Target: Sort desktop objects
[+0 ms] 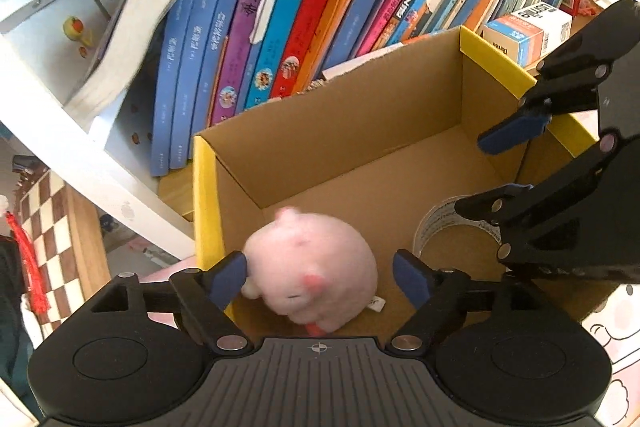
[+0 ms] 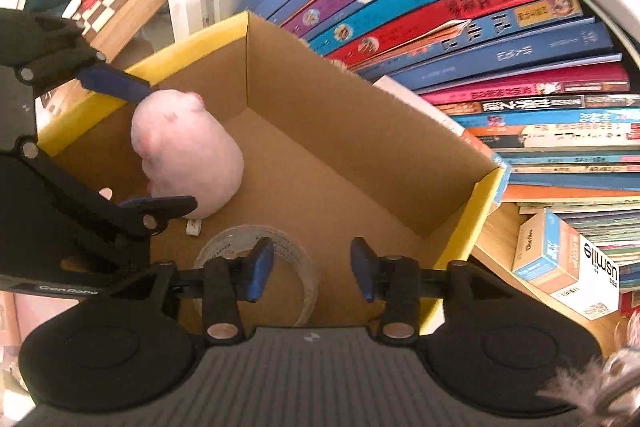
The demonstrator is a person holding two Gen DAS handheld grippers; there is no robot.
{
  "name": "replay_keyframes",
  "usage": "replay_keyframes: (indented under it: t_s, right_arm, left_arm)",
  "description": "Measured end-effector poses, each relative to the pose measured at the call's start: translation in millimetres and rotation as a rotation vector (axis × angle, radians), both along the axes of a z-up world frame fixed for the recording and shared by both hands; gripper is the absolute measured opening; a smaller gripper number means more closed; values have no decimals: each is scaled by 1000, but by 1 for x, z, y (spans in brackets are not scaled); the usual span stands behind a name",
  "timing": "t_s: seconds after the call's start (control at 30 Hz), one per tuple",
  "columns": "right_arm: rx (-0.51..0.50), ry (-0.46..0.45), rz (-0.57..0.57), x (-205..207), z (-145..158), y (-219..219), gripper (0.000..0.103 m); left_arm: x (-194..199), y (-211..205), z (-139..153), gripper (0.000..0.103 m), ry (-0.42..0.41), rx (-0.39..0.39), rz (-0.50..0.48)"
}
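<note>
- Cardboard box (image 1: 360, 147) with yellow outer faces is seen standing open in front of a row of books (image 1: 304, 7) on a shelf.
- A pink plush toy (image 1: 310, 273) is found inside the box, at its near-left corner in the left wrist view; its outline is blurred, so whether it rests on the floor of the box cannot be told.
- The left tool (image 1: 320, 279) is held wide over the box; the toy sits between its blue pads, close to the left one, and no pressing on it is seen.
- A roll of clear tape (image 2: 260, 267) is seen lying flat on the box floor, just beside the toy.
- The right tool (image 2: 312, 269) is held partly apart above the tape, with nothing gripped.
- A small blue and white carton (image 2: 560, 259) is seen on the desk, outside the box.
</note>
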State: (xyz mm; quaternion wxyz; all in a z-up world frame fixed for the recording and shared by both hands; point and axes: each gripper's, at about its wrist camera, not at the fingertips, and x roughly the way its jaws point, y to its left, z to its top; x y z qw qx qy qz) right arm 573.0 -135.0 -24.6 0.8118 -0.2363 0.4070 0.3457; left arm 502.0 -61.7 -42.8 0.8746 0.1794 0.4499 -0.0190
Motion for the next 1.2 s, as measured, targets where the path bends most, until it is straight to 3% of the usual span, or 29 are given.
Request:
replay_keyframes:
  t_s: [0.2,0.53,0.77,1.2]
  right_arm:
    - [14,-28,-4,-4,16,-7,46]
    - [67,-71,-46,-23,41,-22,63]
    - [121,-83,-104,-37,56,-39,73]
    - [129,-147,-157,-102,85,-58,84]
  left_arm:
    - [-10,0,16,85,-38,-2,10]
    - [-33,1,44,93,-122,23,43]
    - [-56,11,63,96,-165,-16,95]
    - [-112,14,89,96,-244,-54,68]
